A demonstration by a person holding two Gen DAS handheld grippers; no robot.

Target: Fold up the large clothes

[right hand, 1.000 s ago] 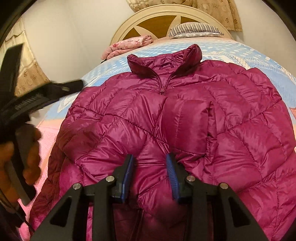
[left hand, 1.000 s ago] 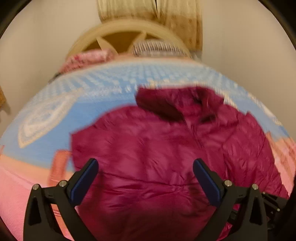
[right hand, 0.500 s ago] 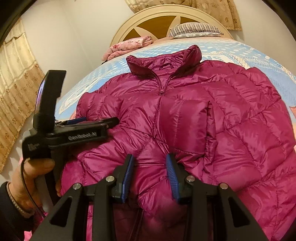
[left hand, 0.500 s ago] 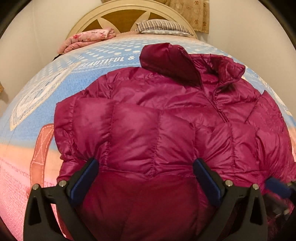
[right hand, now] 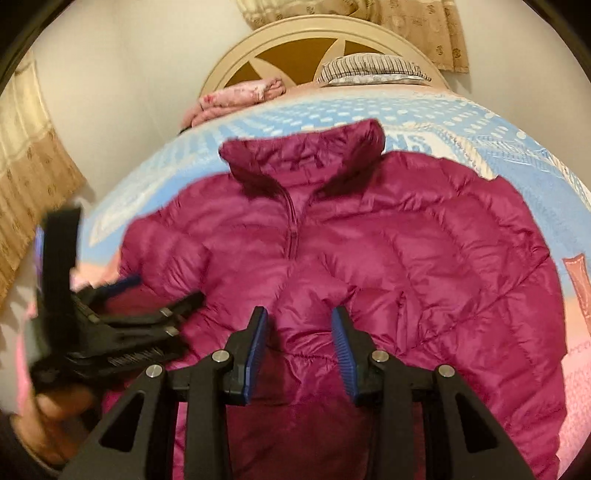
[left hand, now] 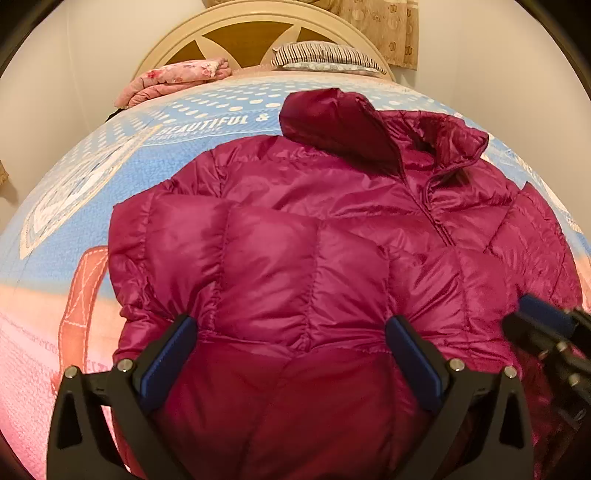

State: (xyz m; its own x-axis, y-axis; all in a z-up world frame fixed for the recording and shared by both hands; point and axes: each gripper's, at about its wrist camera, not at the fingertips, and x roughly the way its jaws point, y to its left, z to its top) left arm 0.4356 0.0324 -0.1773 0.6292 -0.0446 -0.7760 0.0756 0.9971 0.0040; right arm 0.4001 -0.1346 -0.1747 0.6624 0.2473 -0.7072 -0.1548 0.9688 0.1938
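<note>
Home bedroom: bed (left hand: 92, 192), headboard (left hand: 258, 22), pillow (left hand: 325, 55), curtains (right hand: 33, 177).

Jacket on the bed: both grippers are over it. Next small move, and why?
Probably lower the left gripper and close it on the folded-in sleeve edge of the jacket. Its jaws stand wide with nothing pinched, while the right gripper hangs narrower above the front, also gripping nothing. The jacket lies zipped and flat on the blanket, hem not yet folded.

Bed with arched cream headboard (left hand: 258, 22) inset with brown panels, set against plain off-white walls (left hand: 74, 74). Blue, white-dotted bedspread (left hand: 122, 173) grading to pink; striped pillow (left hand: 325, 55) and folded pink blanket (left hand: 173, 79) at the head. Beige patterned curtains (right hand: 33, 177) at left and above the headboard.
</note>
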